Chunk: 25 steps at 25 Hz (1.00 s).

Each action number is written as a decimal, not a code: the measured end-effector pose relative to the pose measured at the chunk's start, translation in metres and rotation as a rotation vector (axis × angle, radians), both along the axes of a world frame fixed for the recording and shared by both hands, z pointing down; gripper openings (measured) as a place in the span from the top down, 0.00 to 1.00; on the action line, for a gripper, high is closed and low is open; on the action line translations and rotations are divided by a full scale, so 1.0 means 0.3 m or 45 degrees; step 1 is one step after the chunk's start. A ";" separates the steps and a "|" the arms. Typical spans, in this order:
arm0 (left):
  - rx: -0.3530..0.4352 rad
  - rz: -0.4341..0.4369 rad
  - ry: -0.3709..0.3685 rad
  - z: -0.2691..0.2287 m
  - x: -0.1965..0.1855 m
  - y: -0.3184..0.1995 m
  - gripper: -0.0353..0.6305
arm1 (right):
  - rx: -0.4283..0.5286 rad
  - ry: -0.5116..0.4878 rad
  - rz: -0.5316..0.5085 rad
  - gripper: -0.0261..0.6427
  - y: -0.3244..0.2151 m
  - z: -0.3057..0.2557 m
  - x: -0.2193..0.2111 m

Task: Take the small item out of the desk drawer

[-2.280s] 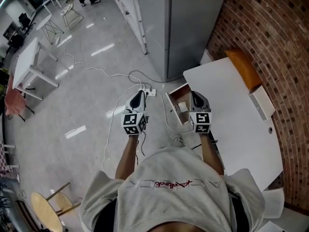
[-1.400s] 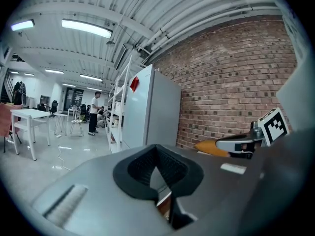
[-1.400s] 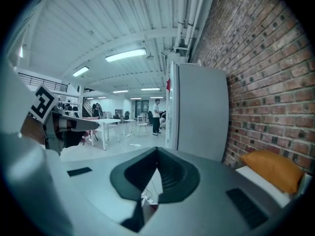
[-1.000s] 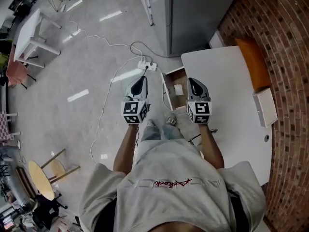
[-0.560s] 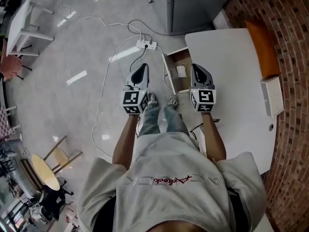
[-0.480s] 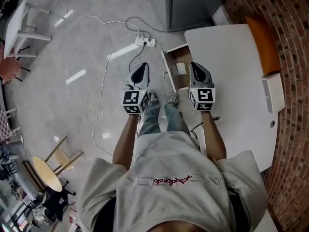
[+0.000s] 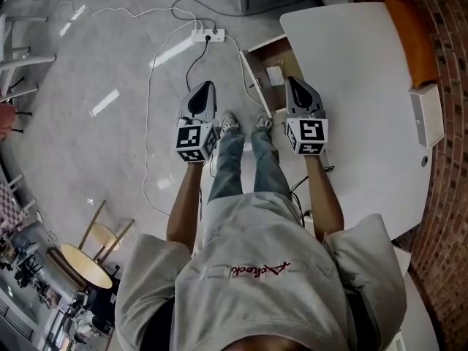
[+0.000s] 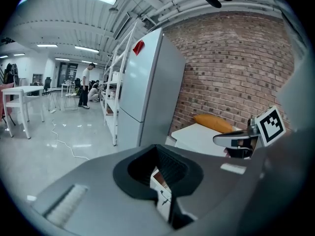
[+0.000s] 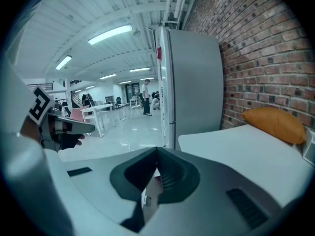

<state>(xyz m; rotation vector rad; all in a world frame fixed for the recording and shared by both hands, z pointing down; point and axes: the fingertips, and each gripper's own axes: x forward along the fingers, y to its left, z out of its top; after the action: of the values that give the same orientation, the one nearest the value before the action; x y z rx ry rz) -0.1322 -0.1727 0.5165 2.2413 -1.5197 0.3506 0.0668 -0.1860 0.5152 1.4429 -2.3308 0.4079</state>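
Observation:
The wooden desk drawer [image 7: 264,55] stands pulled open at the left edge of the white desk [image 7: 358,86]. A small white item [image 7: 275,74] lies inside it. My right gripper [image 7: 291,81] hovers just in front of the drawer, over the desk's corner, jaws shut and holding nothing. My left gripper [image 7: 207,85] is held over the floor to the left of the drawer, also shut and holding nothing. In the left gripper view the jaws of the left gripper [image 8: 158,147] meet in a point. The right gripper [image 9: 157,149] shows the same in its own view.
An orange cushion [image 7: 409,28] and a white box [image 7: 428,115] sit along the desk's brick-wall side. A power strip [image 7: 205,34] with cables lies on the floor ahead. A tall grey cabinet [image 8: 147,92] stands beyond the desk. A wooden stool [image 7: 88,262] is behind at the left.
The drawer and desk have shifted up and farther ahead in the head view as the head tilts down. Both grippers stay side by side, shut. The drawer stays open with the item inside.

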 end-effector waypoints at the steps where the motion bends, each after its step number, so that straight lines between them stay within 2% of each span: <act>1: -0.012 0.004 -0.002 0.022 -0.006 0.003 0.93 | -0.008 0.003 0.008 0.94 0.002 0.016 0.001; 12: -0.117 0.060 0.011 0.245 -0.001 0.044 0.93 | -0.133 0.008 0.082 0.94 0.096 0.256 0.002; 25: -0.191 0.052 0.028 0.490 0.020 0.127 0.93 | -0.257 0.035 0.102 0.94 0.223 0.538 0.055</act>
<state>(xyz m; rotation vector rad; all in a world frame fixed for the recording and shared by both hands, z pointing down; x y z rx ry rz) -0.1263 -0.1346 0.6633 2.1540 -1.3902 0.4356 0.0833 -0.1191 0.6767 1.4371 -2.1460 0.6221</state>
